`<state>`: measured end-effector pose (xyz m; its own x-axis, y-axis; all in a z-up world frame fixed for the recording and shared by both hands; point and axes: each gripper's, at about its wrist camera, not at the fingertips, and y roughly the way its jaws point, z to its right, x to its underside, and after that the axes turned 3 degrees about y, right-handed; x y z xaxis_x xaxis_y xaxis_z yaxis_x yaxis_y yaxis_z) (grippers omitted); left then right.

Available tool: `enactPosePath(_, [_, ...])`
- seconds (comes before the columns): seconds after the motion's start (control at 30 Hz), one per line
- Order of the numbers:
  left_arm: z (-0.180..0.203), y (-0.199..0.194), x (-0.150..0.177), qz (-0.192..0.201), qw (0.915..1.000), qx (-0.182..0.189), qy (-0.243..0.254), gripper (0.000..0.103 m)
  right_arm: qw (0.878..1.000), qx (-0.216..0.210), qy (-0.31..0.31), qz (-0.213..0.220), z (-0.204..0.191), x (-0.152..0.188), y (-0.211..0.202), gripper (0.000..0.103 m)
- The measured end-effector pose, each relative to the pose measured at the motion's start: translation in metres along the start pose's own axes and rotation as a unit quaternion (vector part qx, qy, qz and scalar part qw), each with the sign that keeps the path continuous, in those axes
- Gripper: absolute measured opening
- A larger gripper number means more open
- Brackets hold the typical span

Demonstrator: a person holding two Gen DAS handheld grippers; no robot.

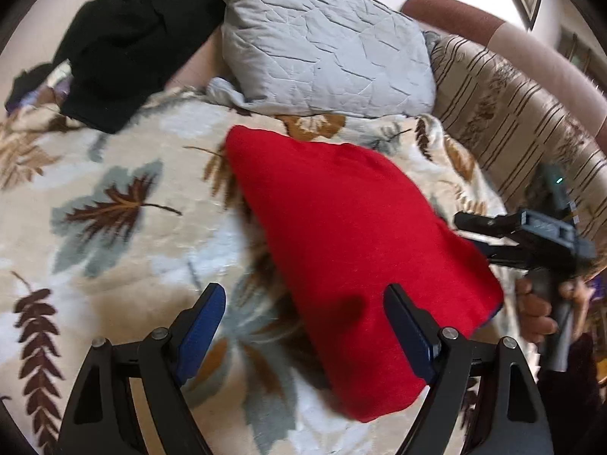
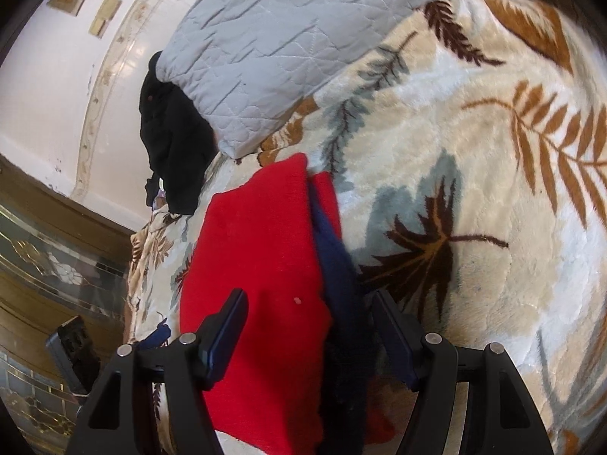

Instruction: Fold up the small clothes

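A red garment (image 1: 341, 235) lies folded on the leaf-patterned blanket (image 1: 114, 197). In the right wrist view the red garment (image 2: 258, 250) shows a navy layer (image 2: 334, 273) along its right edge. My left gripper (image 1: 307, 322) is open just above the near end of the garment, its right finger (image 1: 406, 326) over the red cloth and its left finger over the blanket. My right gripper (image 2: 309, 326) is open too, straddling the red and navy edge without pressing on it. From the left wrist view the right gripper (image 1: 478, 237) sits at the garment's right side, held by a hand (image 1: 535, 311).
A grey quilted pillow (image 1: 322, 38) lies beyond the garment, with a black garment (image 1: 129, 38) heaped to its left. A striped cushion (image 1: 512, 121) lines the right side. The blanket (image 2: 493, 189) spreads wide to the right. The bed's edge and a glass-fronted cabinet (image 2: 57, 265) are at the left.
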<state>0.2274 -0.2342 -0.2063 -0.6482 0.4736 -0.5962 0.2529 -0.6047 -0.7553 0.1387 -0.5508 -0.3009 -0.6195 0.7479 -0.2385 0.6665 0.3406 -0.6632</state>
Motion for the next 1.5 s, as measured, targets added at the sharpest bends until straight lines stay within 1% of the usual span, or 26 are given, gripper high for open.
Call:
enactPosePath(0.03, [-0.001, 0.001, 0.0, -0.001, 0.9999, 0.008, -0.007, 0.086, 1.0, 0.003, 0.006, -0.001, 0.005, -0.001, 0.001, 0.072])
enactPosePath(0.1, [-0.005, 0.006, 0.0, -0.007, 0.9986, 0.043, -0.03, 0.086, 1.0, -0.002, 0.011, -0.005, 0.01, -0.003, 0.004, 0.074])
enactPosePath(0.17, [-0.006, 0.012, 0.0, -0.016, 0.9961, 0.073, -0.047, 0.086, 0.999, -0.017, 0.022, -0.023, 0.018, -0.005, 0.014, 0.074])
enactPosePath(0.2, [-0.007, 0.014, 0.0, -0.02, 0.9954, 0.08, -0.05, 0.086, 0.999, -0.023, 0.027, -0.03, 0.021, -0.005, 0.018, 0.075])
enactPosePath(0.23, [-0.004, 0.019, 0.001, -0.026, 0.9947, 0.085, -0.051, 0.086, 0.998, -0.039, 0.034, -0.038, 0.025, -0.006, 0.025, 0.076])
enactPosePath(0.37, [0.003, 0.034, 0.002, -0.049, 0.9896, 0.123, -0.056, 0.086, 0.996, -0.074, 0.018, -0.041, 0.016, -0.007, 0.037, 0.086])
enactPosePath(0.4, [0.004, 0.038, 0.003, -0.051, 0.9886, 0.129, -0.059, 0.086, 0.996, -0.076, 0.014, -0.041, 0.012, -0.006, 0.042, 0.086])
enactPosePath(0.47, [0.005, 0.041, 0.003, -0.046, 0.989, 0.127, -0.061, 0.086, 0.996, -0.078, 0.001, -0.049, 0.003, -0.004, 0.05, 0.086])
enactPosePath(0.53, [0.003, 0.041, 0.003, -0.039, 0.9876, 0.134, -0.071, 0.086, 0.996, -0.071, -0.013, -0.054, -0.008, -0.001, 0.056, 0.085])
enactPosePath(0.57, [0.002, 0.042, 0.002, -0.036, 0.9869, 0.137, -0.076, 0.086, 0.996, -0.069, -0.015, -0.056, -0.01, 0.0, 0.057, 0.084])
enactPosePath(0.63, [-0.001, 0.04, 0.002, -0.027, 0.9855, 0.144, -0.086, 0.08, 0.997, -0.055, -0.023, -0.052, -0.017, 0.003, 0.056, 0.077])
enactPosePath(0.67, [-0.001, 0.039, 0.001, -0.023, 0.9858, 0.143, -0.086, 0.073, 0.997, -0.054, -0.03, -0.051, -0.022, 0.004, 0.054, 0.064])
enactPosePath(0.7, [-0.003, 0.036, 0.001, -0.02, 0.9862, 0.142, -0.084, 0.067, 0.997, -0.055, -0.035, -0.048, -0.025, 0.004, 0.052, 0.054])
enactPosePath(0.73, [-0.003, 0.034, 0.0, -0.016, 0.9865, 0.141, -0.081, 0.063, 0.997, -0.053, -0.045, -0.039, -0.032, 0.005, 0.047, 0.051])
enactPosePath(0.77, [-0.002, 0.032, -0.001, -0.012, 0.9867, 0.141, -0.08, 0.058, 0.997, -0.046, -0.056, -0.034, -0.039, 0.007, 0.043, 0.048])
enactPosePath(0.8, [-0.002, 0.028, -0.001, -0.008, 0.9866, 0.143, -0.079, 0.055, 0.997, -0.041, -0.061, -0.031, -0.043, 0.009, 0.041, 0.046])
enactPosePath(0.9, [0.0, 0.016, -0.004, 0.003, 0.9878, 0.139, -0.07, 0.051, 0.996, -0.031, -0.08, -0.02, -0.059, 0.016, 0.034, 0.044])
enactPosePath(0.97, [0.001, 0.006, -0.006, 0.01, 0.9884, 0.137, -0.063, 0.05, 0.995, -0.029, -0.091, -0.016, -0.07, 0.023, 0.029, 0.043])
enactPosePath(1.13, [0.0, -0.033, -0.002, 0.02, 0.99, 0.129, -0.053, 0.05, 0.994, -0.055, -0.097, -0.009, -0.085, 0.04, 0.011, 0.043])
enactPosePath(1.2, [0.002, -0.048, 0.006, 0.02, 0.9914, 0.122, -0.042, 0.05, 0.993, -0.065, -0.096, -0.012, -0.09, 0.051, 0.003, 0.043])
enactPosePath(1.27, [0.002, -0.065, 0.023, 0.015, 0.9933, 0.111, -0.031, 0.05, 0.993, -0.071, -0.097, -0.019, -0.096, 0.067, -0.004, 0.043])
enactPosePath(1.37, [0.001, -0.083, 0.049, 0.004, 0.9949, 0.098, -0.023, 0.05, 0.992, -0.089, -0.086, -0.031, -0.096, 0.101, -0.009, 0.043])
enactPosePath(1.4, [0.0, -0.086, 0.06, -0.004, 0.9963, 0.084, -0.014, 0.051, 0.993, -0.087, -0.077, -0.037, -0.092, 0.11, -0.007, 0.043])
enactPosePath(1.43, [0.0, -0.084, 0.067, -0.015, 0.9977, 0.066, -0.006, 0.053, 0.994, -0.074, -0.061, -0.056, -0.085, 0.122, 0.002, 0.043])
enactPosePath(1.47, [-0.001, -0.078, 0.077, -0.035, 0.999, 0.028, 0.004, 0.058, 0.994, -0.063, -0.051, -0.072, -0.081, 0.126, 0.009, 0.049])
enactPosePath(1.5, [-0.002, -0.071, 0.083, -0.051, 0.9987, 0.0, 0.01, 0.063, 0.995, -0.041, -0.028, -0.091, -0.074, 0.13, 0.02, 0.056])
